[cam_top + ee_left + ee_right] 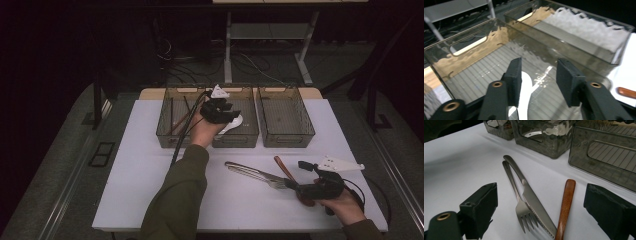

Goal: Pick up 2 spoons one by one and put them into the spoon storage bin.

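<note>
My left gripper (229, 114) hangs open over the middle smoky bin (247, 139), held from the left by a hand. In the left gripper view its jaws (539, 82) stand apart above a white spoon-like piece (525, 95) lying on the bin's ribbed floor. My right gripper (300, 177) rests open near the table's front right. In the right gripper view its jaws (541, 206) are spread wide around a steel fork (517, 200), a steel knife (535, 205) and a wooden handle (566, 205), touching none. The fork (255, 175) lies across the white table (140, 185).
Three bins stand in a row at the back: the left one (167, 135) holds thin sticks, the right one (287, 140) looks bare. A cable runs from the left gripper down along the sleeve. Table legs and wires lie on the dark floor behind.
</note>
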Motion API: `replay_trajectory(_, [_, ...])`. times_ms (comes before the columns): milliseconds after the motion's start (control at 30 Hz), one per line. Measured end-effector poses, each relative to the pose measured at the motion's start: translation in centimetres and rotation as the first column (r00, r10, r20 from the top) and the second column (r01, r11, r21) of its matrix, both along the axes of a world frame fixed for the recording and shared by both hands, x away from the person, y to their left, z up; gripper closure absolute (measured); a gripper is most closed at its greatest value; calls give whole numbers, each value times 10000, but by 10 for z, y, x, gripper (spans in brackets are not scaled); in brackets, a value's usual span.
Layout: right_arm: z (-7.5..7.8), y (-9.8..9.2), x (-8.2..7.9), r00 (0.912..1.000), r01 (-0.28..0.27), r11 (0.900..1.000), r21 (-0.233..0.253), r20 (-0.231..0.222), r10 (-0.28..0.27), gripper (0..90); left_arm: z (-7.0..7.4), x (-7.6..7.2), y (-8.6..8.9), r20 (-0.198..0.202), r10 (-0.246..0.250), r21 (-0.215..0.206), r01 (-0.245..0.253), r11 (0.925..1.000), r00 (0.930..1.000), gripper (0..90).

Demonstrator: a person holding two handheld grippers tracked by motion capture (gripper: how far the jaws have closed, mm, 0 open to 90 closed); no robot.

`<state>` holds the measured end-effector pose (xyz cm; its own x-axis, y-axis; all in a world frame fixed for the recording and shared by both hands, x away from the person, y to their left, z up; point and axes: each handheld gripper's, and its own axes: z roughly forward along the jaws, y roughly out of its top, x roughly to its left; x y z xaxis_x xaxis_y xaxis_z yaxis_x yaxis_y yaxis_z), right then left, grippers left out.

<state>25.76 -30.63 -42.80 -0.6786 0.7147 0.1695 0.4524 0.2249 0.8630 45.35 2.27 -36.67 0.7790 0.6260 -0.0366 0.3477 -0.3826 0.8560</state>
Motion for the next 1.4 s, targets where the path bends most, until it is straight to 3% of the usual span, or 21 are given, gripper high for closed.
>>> replay_trajectory(267, [-1,0,1,10000,40,9999,-93,-39,-40,121,6,-24,16,41,-626,-177,627,9979,9980,434])
replay_trajectory(367, [-1,-1,1,10000,62,9999,-114,-51,-62,121,6,-36,23,-173,-721,-4,722,9974,9972,380])
replay_trajectory(467, [0,-2,2,9999,86,9999,-53,-122,-87,121,5,-50,31,-138,-908,1,908,9959,9958,355])
replay_trajectory(567, [0,-3,2,9998,56,9998,-194,-188,-59,121,2,-65,40,-220,-1014,-364,1005,9943,9946,317])
replay_trajectory(967, [5,-5,1,9960,-386,9944,-981,-836,304,145,-19,-122,82,-207,-1149,-337,1142,9929,9932,236])
replay_trajectory(1133, [7,-10,-4,9908,-535,9935,-1004,-1291,403,355,-28,-144,105,-66,-977,-167,976,9951,9952,232])
replay_trajectory(1233, [7,-11,-8,9874,-770,9908,-1110,-1460,604,527,-35,-156,120,-304,-1054,-407,1041,9937,9940,215])
replay_trajectory(1400, [5,-12,-16,9809,-1085,9833,-1461,-1763,820,735,-50,-171,141,-590,-1060,-328,1042,9940,9926,182])
